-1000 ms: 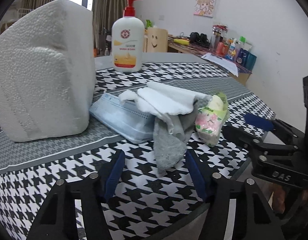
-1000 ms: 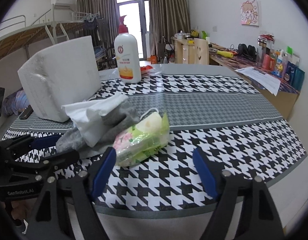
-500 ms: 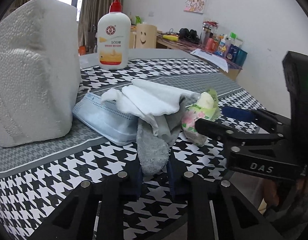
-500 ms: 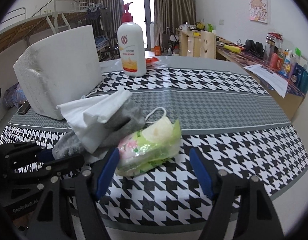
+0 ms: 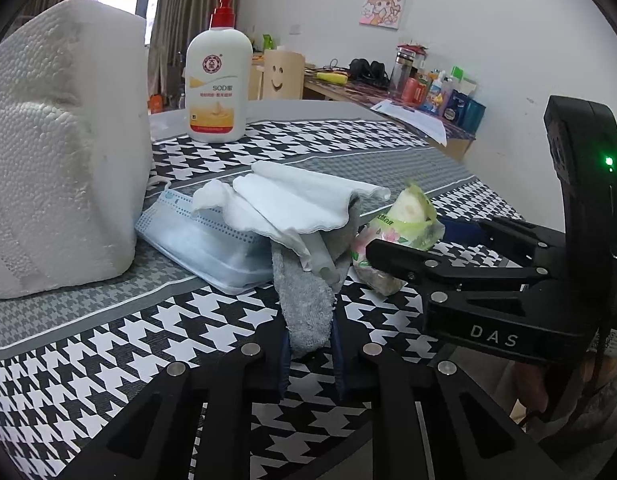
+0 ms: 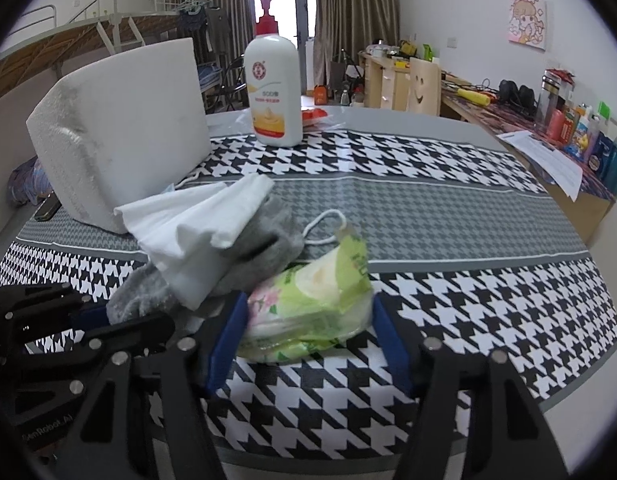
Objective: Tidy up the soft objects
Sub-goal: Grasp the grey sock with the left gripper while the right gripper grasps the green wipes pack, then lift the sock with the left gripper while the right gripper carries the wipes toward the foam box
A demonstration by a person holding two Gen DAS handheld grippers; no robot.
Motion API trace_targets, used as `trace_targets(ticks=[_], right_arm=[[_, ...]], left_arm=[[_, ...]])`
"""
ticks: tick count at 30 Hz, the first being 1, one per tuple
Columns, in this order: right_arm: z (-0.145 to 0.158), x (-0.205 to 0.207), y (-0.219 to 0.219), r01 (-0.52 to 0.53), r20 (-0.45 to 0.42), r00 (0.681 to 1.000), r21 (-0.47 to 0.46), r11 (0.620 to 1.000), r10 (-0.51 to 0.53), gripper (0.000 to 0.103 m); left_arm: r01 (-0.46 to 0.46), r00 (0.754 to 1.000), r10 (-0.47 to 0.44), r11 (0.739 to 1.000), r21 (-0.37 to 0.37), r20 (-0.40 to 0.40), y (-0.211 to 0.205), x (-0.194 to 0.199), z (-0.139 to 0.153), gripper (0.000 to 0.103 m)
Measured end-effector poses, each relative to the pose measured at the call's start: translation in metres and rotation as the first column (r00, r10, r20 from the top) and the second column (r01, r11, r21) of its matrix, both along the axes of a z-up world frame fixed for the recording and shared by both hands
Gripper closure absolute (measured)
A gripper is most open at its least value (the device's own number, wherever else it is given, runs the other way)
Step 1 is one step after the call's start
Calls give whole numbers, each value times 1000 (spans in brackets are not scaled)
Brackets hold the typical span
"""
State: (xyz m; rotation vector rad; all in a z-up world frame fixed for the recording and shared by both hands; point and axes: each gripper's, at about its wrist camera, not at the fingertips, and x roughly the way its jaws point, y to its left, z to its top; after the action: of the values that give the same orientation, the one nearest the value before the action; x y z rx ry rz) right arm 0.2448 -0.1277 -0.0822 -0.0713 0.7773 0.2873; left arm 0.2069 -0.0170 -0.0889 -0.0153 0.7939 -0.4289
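A grey sock hangs out from under a folded white cloth, which lies on a blue pack of face masks. My left gripper is closing, and its blue pads press on the sock's near end. Right of the pile lies a green flowered tissue pack. My right gripper is closing around it, with a pad touching each end. In the right wrist view the sock runs toward the left gripper at the lower left.
A white foam block stands left of the pile on the houndstooth tablecloth. Behind it is a pump lotion bottle. A dark phone lies at the table's left edge. A cluttered desk runs along the right wall.
My left jaws have come together on the end of the grey sock. The right gripper moved forward until the tissue pack sat between its pads, and its jaws narrowed onto it.
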Motion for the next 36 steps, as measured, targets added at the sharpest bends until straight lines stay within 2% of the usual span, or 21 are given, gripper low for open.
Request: trace_targets(ticks=[4,7,18,29,36], right_arm=[[2,-5,-4,8,-2,1000,13,1000,-8,47],[4,-11,-8,13,5,1000,18,1000,-13,50],[22,-34,-21,32,65,997,44,999,-34,50],[45,-64,-31,34,143,989,79,996,-46,50],[58,-76,-35,30,186,981,96,995,-48,50]], left_arm=[[2,1000,-1,1000,-11,21,1,-3,4,85],[2,999,-1,1000,-24,36,2,-8,9,85],[8,992,-4,1000,-29,128,1,-34,34,85],[-34,964,40,999,-28,262,8,-54,79,86],[-52,946,56,998,-23,320,10,-64,97,86]])
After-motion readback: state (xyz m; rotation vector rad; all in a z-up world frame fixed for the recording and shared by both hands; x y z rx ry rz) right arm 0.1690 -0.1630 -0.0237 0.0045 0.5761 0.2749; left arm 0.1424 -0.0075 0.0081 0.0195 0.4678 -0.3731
